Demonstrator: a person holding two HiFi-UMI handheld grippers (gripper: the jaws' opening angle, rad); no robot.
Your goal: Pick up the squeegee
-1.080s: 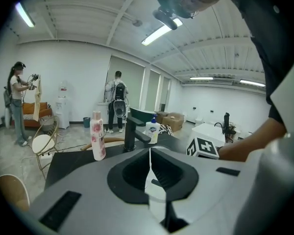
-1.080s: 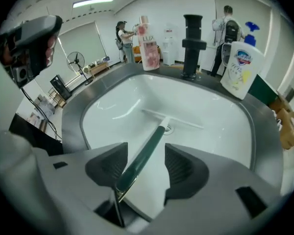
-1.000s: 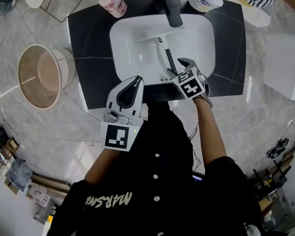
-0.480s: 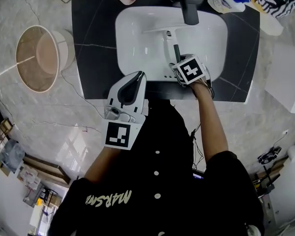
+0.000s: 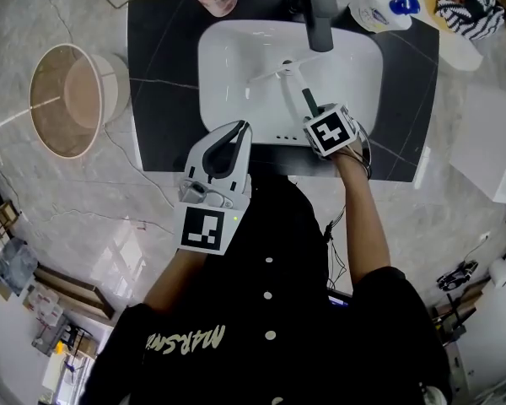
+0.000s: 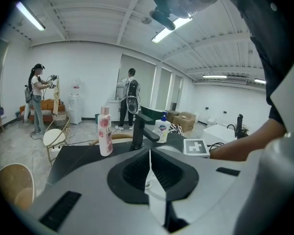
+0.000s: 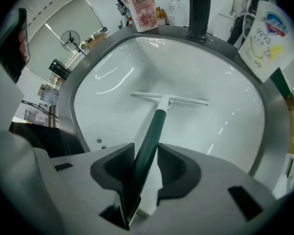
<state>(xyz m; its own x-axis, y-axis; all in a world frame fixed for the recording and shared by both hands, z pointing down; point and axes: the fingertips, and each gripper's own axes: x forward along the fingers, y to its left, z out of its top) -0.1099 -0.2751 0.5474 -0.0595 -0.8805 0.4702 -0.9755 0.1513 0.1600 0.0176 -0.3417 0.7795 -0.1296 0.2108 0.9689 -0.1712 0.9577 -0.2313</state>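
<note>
**Head view.** The squeegee (image 5: 293,81) lies in the white sink (image 5: 211,66), which is set in the dark worktop (image 5: 160,74). Its blade lies toward the faucet (image 5: 319,7) and its dark handle slants toward the near rim. The right tongs (image 5: 315,115) point steeply down over the near end of that handle. The left tongs (image 5: 237,133) hang over the near edge of the worktop, well apart from the squeegee.

**Left gripper view.** The left tongs are clenched, pad against pad, with nothing between them. They face across the worktop toward a pink bottle (image 6: 105,131) and the faucet.

**Right gripper view.** The handle runs up between the two pads to the pale blade (image 7: 171,100), which rests on the basin floor. These jaws have just been closing, and both pads now appear to bear on the handle. I record a grasp on the squeegee, though its firmness cannot be confirmed.

**Judgement.** The step in hand is the grasp. The lift is not yet done, since the blade lies on the basin. The next move calls for a firm hold, then a rise clear of the sink rim and the faucet spout. The hold sits near the handle's end, so the blade end may droop or swing
</note>
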